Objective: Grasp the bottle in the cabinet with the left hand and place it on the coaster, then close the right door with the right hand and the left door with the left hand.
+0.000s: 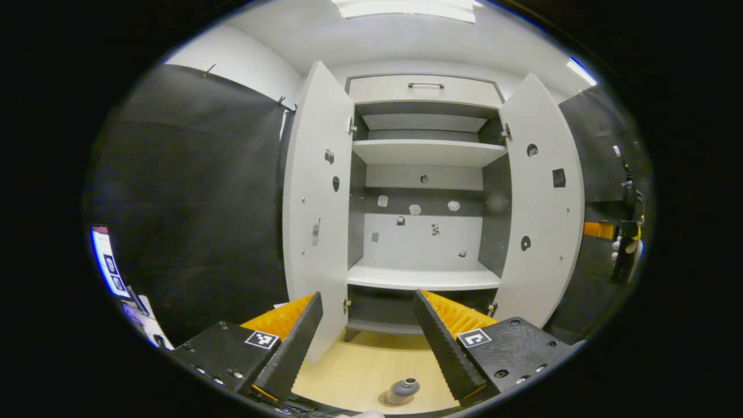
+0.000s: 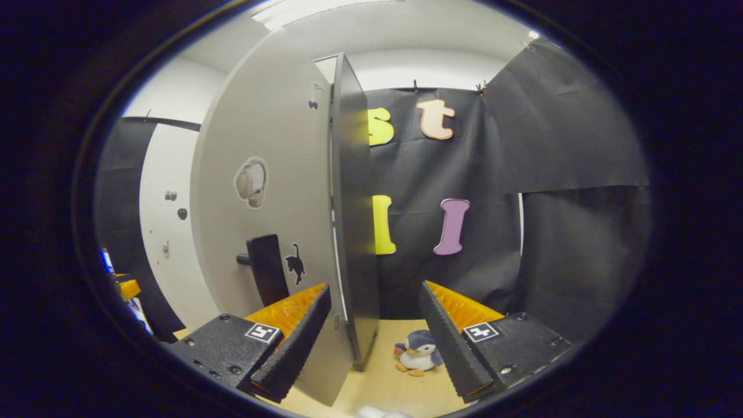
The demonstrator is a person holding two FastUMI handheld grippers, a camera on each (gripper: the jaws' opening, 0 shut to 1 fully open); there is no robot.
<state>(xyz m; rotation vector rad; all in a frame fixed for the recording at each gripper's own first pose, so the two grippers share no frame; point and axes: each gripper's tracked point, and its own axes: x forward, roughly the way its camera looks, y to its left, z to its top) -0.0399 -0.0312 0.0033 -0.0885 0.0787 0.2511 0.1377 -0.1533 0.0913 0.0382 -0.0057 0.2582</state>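
We find the grey bottle (image 1: 402, 390) upright at lower centre, on its coaster (image 1: 390, 400); both white cabinet doors (image 1: 316, 197) stand open.

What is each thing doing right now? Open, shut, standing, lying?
Left door: open.
Right door: open, its edge between the right gripper's fingers.
Bottle: standing on the tabletop, out of the cabinet.
Left gripper: open, empty.
Right gripper: open.
Toy penguin: sitting upright.
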